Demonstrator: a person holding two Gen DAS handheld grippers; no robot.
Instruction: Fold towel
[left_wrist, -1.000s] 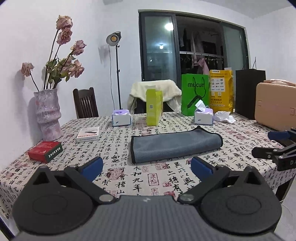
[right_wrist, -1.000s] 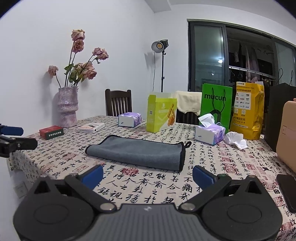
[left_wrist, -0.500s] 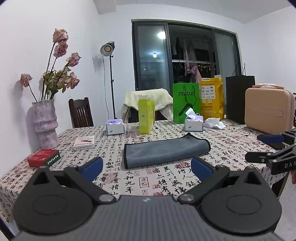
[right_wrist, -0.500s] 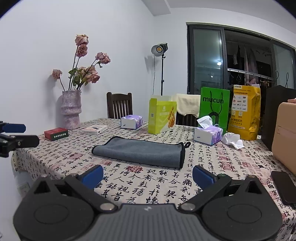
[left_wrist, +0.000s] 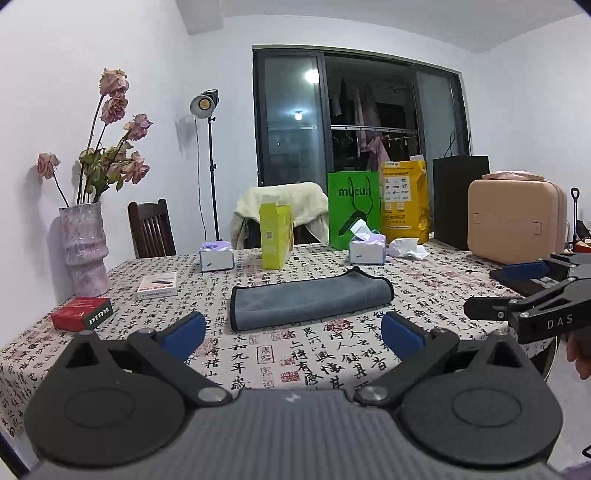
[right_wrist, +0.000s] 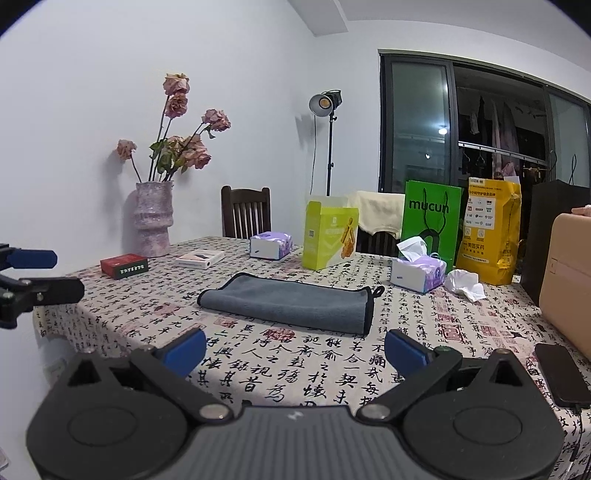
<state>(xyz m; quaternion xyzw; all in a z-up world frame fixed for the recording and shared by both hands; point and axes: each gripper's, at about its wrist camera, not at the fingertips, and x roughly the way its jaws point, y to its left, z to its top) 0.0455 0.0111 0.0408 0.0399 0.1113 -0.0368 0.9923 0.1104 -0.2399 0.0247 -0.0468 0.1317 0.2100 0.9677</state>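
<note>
A grey towel (left_wrist: 308, 297) lies folded into a long strip in the middle of the table; it also shows in the right wrist view (right_wrist: 291, 302). My left gripper (left_wrist: 293, 334) is open and empty, held back from the table's near edge, well short of the towel. My right gripper (right_wrist: 295, 349) is open and empty, over the table's near edge, also short of the towel. Each gripper shows in the other's view: the right gripper (left_wrist: 517, 291) at the right edge, the left gripper (right_wrist: 40, 273) at the left edge.
On the patterned tablecloth (left_wrist: 325, 354) stand a vase of dried roses (left_wrist: 83, 247), a red box (left_wrist: 81, 313), a white box (left_wrist: 157, 285), two tissue boxes (left_wrist: 217, 255), a yellow-green carton (left_wrist: 275, 236), bags, a beige case (left_wrist: 515, 219). A phone (right_wrist: 561, 373) lies near the right edge.
Both grippers have drawn back and risen from the table, so the towel looks smaller and farther. The towel has not moved. Both stay open.
</note>
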